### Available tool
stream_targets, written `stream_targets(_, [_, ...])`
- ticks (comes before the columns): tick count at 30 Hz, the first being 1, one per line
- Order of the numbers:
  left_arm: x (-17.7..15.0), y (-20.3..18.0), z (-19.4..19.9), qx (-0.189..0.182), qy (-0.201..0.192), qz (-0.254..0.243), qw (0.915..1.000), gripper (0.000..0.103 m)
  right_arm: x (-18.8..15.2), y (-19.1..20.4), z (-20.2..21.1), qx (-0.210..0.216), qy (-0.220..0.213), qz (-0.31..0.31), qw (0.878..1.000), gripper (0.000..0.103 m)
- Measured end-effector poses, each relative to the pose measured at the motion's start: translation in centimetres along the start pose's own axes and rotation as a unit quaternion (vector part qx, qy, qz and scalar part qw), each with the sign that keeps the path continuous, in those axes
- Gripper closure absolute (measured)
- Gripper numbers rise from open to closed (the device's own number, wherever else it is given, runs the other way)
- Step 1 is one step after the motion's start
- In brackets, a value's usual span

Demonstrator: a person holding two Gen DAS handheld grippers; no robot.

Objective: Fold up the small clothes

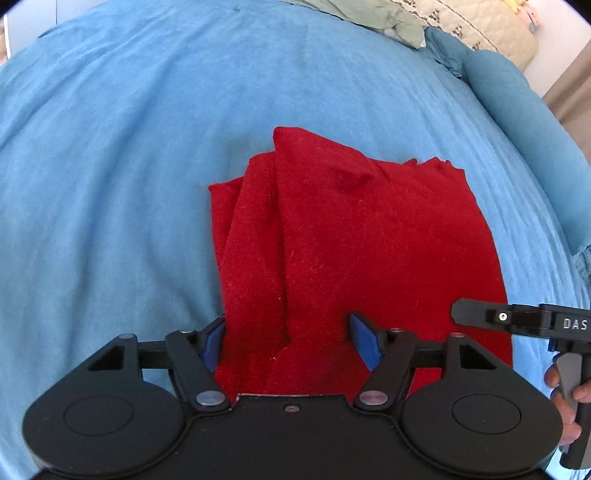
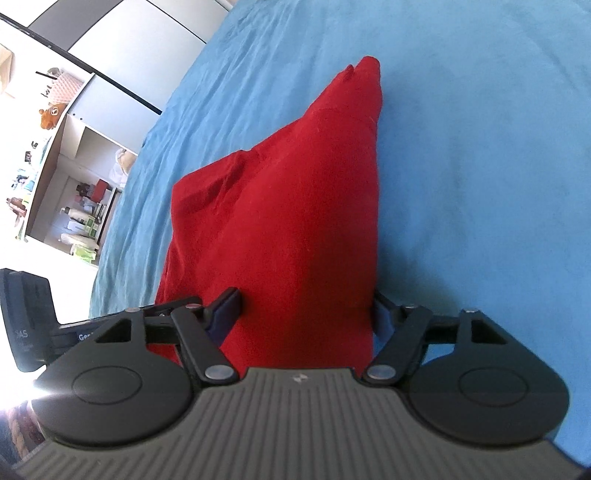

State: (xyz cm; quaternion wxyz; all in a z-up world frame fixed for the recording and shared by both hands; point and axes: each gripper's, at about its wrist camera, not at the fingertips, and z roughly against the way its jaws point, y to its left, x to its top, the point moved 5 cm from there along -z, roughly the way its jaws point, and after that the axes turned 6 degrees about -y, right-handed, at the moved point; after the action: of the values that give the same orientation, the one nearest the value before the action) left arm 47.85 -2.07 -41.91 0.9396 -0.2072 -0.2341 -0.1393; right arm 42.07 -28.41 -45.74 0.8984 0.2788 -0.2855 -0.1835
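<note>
Nearest in my left wrist view, the left gripper (image 1: 291, 341) stands with its jaws spread around the near end of the red garment (image 1: 354, 236). Its blue pads (image 1: 365, 341) sit on either side of the cloth, and I cannot make out whether they press it, so I read them as apart with the fabric between them. The garment's near hem is hidden under the gripper body.

At the lower right of that frame the right gripper (image 1: 517, 323) juts in from the edge, cut off by the border. White letters "DAS" are readable on it, and the hand (image 1: 563, 402) holding its handle shows only as a few fingers.

In my right wrist view, the right gripper (image 2: 303, 314) is likewise spread around the garment (image 2: 280, 229). The left pad (image 2: 225, 310) is clear; the right one is mostly hidden behind the cloth, so contact is hard to judge. At the lower left the other gripper (image 2: 26, 321) is partly cut off, with "DAS" and a fragment "Ge" legible. Glare washes out the bottom left corner.

The garment lies folded in layers on the blue bedsheet (image 1: 129, 166), running away toward mid-frame.

Farther off, a pale green cloth (image 1: 373, 14) and a quilted cover (image 1: 480, 29) sit at the upper right, cropped. A shelf (image 2: 74, 192) at the far left holds small items too blurred to name.
</note>
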Motion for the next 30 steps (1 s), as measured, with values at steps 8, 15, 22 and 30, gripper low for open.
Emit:
stream_targets(8, [-0.1, -2.5, 0.5, 0.023, -0.014, -0.051, 0.9983, 0.066, 0.1, 2.0, 0.6, -0.015, -0.019, 0.034, 0.999, 0.057])
stream_targets(15, [-0.4, -4.0, 2.1, 0.037, -0.036, -0.066, 0.9965, 0.079, 0.6, 4.8, 2.8, -0.001, -0.057, 0.056, 0.997, 0.061])
stream_targets(22, [-2.3, -7.7, 6.1, 0.008, -0.043, -0.063, 0.997, 0.08, 0.5, 6.2, 8.6, 0.01, -0.072, 0.066, 0.995, 0.061])
stream_targets(30, [-7.9, -15.4, 9.0, -0.028, -0.027, -0.065, 0.9972, 0.08, -3.2, 2.5, 18.5, -0.004, -0.068, 0.043, 0.997, 0.061])
